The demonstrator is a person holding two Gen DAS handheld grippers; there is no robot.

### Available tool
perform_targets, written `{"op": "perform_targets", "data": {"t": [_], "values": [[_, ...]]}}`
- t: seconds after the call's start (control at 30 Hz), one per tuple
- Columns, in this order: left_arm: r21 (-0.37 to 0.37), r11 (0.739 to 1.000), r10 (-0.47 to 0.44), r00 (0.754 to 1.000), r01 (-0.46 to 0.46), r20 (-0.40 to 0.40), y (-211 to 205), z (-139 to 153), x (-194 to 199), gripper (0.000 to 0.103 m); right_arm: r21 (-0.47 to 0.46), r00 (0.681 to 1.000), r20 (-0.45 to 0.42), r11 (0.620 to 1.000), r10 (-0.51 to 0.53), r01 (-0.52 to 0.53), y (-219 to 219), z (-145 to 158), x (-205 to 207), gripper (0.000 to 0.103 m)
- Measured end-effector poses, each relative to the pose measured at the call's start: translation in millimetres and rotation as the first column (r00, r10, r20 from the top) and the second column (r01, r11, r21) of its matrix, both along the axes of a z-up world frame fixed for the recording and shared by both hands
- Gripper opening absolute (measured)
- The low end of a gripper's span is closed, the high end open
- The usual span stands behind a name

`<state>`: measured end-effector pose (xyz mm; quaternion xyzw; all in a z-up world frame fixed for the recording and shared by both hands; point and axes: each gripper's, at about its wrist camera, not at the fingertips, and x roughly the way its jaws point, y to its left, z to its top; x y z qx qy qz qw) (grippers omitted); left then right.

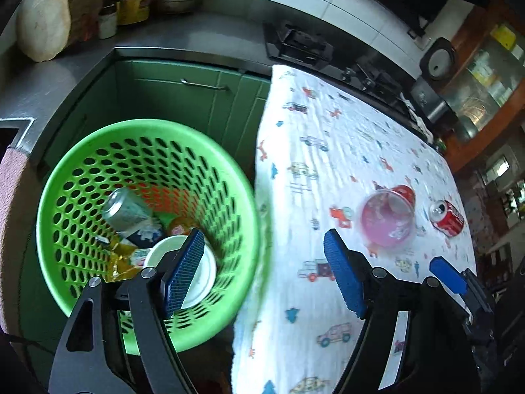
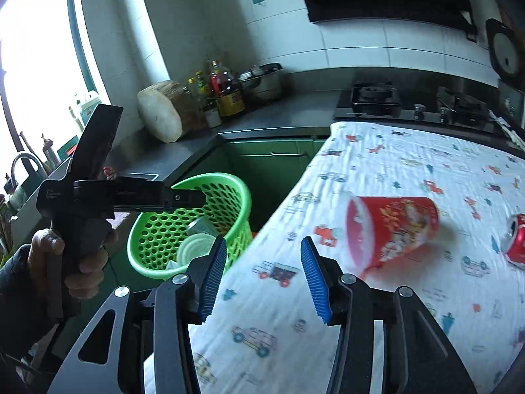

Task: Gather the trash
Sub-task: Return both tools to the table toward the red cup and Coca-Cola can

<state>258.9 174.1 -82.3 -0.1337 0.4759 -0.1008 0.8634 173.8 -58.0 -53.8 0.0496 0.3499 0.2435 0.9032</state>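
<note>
kitchen table [image 2: 410, 170]: left gripper [image 1: 262, 262] and right gripper [image 2: 264, 275] fingers both spread, holding nothing.

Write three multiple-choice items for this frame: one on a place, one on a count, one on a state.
1. Where is the green perforated plastic basket?
A. on the table
B. on the floor beside the table
C. on the counter

2. How many pieces of trash lie on the vehicle-print tablecloth?
A. two
B. three
C. none

3. How does the red printed paper cup stand?
A. upright
B. upside down
C. on its side

Key: 1 B, the basket sits below the table edge by the green cabinets; 2 A, only the cup and the red drink can show; 3 C, its open mouth faces sideways.
</note>
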Motion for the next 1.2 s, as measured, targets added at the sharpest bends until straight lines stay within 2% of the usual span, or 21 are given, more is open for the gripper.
{"op": "perform_targets", "data": {"t": [0.13, 0.2, 0.33, 0.57, 0.67, 0.9, 1.2], "values": [[-0.007, 0.996, -0.088, 0.996, 0.088, 0.022, -52.0, 11.3, 2.2, 0.076, -0.003, 0.996, -0.001, 0.996, -0.086, 0.086, -51.0, 0.7, -15.0, 0.051], [-0.003, 0.991, -0.134, 0.990, 0.134, 0.033, -79.1, 16.1, 1.6, 0.076, -0.006, 0.992, 0.006, 0.992, -0.128, 0.128, -74.6, 1.7, -23.3, 0.056], [0.004, 0.977, -0.215, 0.975, 0.215, 0.048, -130.6, 22.2, -2.4, 0.076, -0.023, 0.979, 0.007, 0.979, -0.203, 0.203, -120.8, 0.2, -35.8, 0.057], [0.012, 0.941, -0.338, 0.940, 0.337, 0.047, -212.8, 28.0, -6.7, 0.076, -0.042, 0.944, -0.009, 0.943, -0.330, 0.329, -189.7, -8.6, -49.7, 0.065], [0.015, 0.928, -0.372, 0.927, 0.372, 0.040, -240.4, 27.2, -7.0, 0.079, -0.057, 0.927, -0.014, 0.926, -0.374, 0.373, -215.6, -13.9, -53.5, 0.071], [0.010, 0.906, -0.424, 0.905, 0.424, 0.021, -291.3, 20.8, -2.2, 0.079, -0.060, 0.897, -0.039, 0.897, -0.440, 0.437, -261.6, -27.6, -47.9, 0.076], [-0.011, 0.900, -0.437, 0.899, 0.437, -0.017, -326.5, 6.6, 18.8, 0.079, -0.070, 0.895, -0.055, 0.896, -0.442, 0.438, -291.7, -39.7, -17.8, 0.077]]}}
